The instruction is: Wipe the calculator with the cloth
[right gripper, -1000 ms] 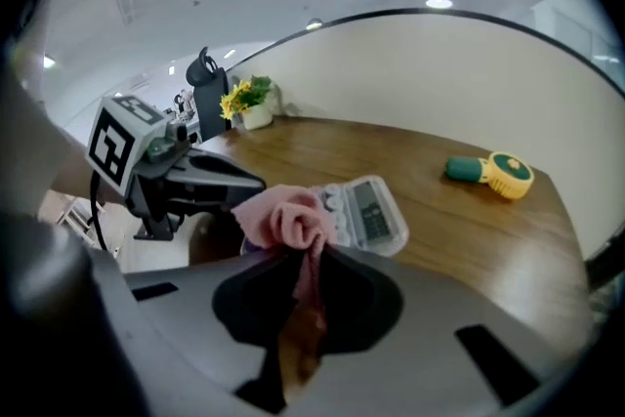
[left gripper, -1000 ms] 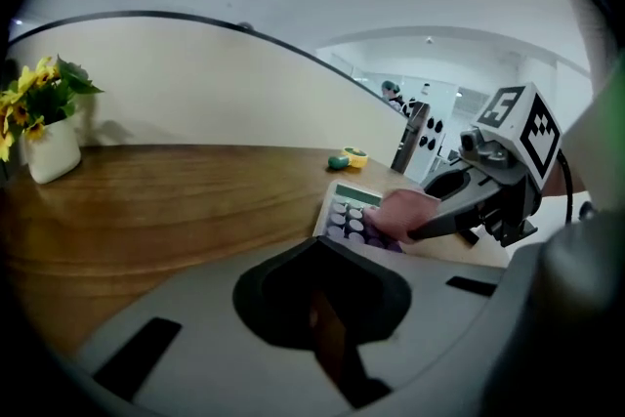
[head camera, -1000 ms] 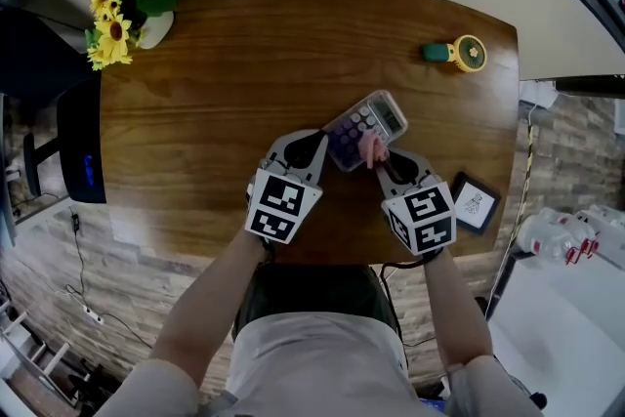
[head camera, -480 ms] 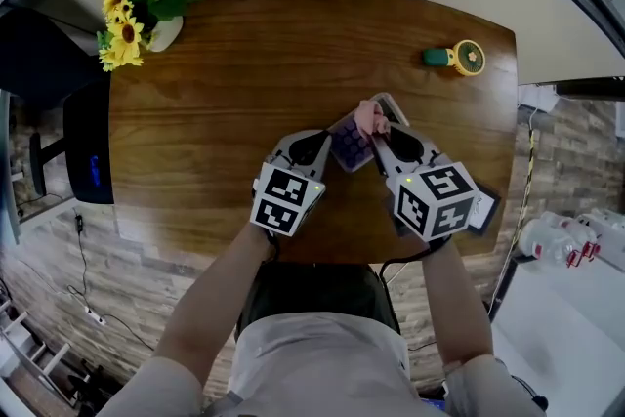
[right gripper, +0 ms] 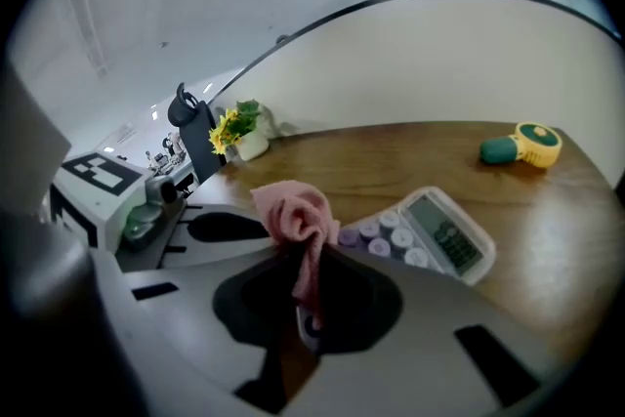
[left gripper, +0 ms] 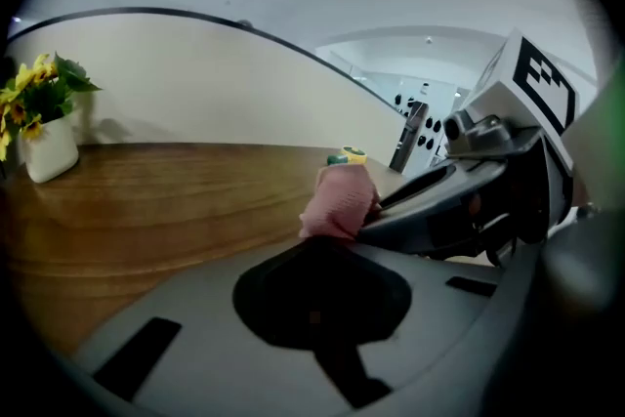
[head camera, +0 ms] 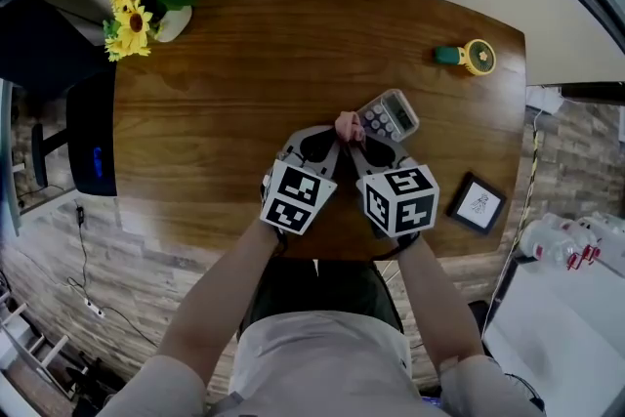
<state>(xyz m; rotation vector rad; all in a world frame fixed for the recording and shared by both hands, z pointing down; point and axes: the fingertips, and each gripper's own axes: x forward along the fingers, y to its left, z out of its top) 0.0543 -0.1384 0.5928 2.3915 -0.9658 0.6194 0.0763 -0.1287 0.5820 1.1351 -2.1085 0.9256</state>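
Clamping cloth (right gripper: 296, 210), right claw (right gripper: 305, 261) beside calculator (right gripper: 435, 237) lying diagonally, display far-right; left claw (left gripper: 325, 247) closed.

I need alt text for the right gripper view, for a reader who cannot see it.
The right gripper is shut on a crumpled pink cloth beside a grey calculator with purple keys on a brown wooden table. A small yellow and green object lies far right.

The table (head camera: 244, 63) is glossy wood, cloth (head camera: 348, 125) soft (ribbed), calculator (head camera: 391, 115) smooth plastic.
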